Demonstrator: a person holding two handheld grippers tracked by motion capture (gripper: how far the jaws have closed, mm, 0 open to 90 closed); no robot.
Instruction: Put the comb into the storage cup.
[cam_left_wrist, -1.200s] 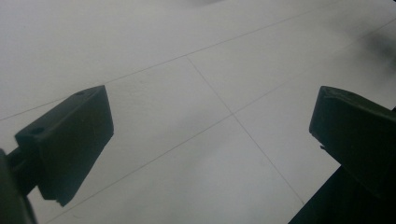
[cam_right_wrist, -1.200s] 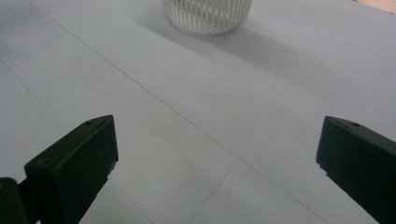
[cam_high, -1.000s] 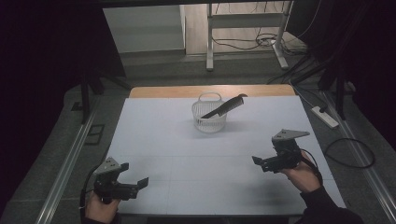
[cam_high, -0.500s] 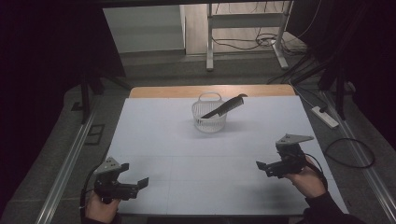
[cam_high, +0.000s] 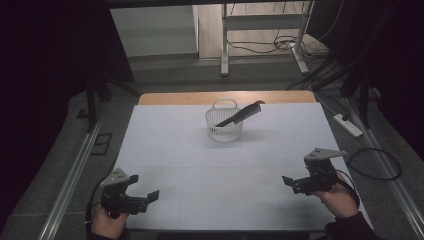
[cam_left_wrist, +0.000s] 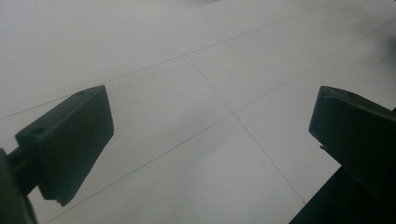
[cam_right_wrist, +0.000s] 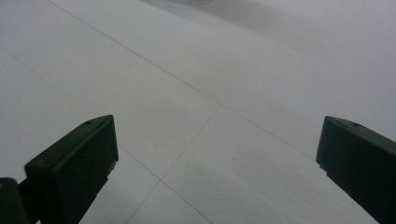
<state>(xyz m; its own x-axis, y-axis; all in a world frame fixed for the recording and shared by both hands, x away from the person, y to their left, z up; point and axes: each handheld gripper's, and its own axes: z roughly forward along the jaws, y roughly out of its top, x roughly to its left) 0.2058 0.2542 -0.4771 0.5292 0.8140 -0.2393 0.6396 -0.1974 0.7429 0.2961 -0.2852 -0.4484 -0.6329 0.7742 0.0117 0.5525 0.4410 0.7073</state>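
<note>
Across white table top (cam_high: 200, 165): faint grid lines, basket (cam_high: 223, 125) w/ knife (cam_high: 240, 115) at far centre; both tools agape, empty.

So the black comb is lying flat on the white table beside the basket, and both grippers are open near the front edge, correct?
Not quite. The high view shows the black comb standing tilted inside the white basket, its upper end over the rim, not flat on the table. The rest holds: left gripper and right gripper are open near the front edge.
</note>
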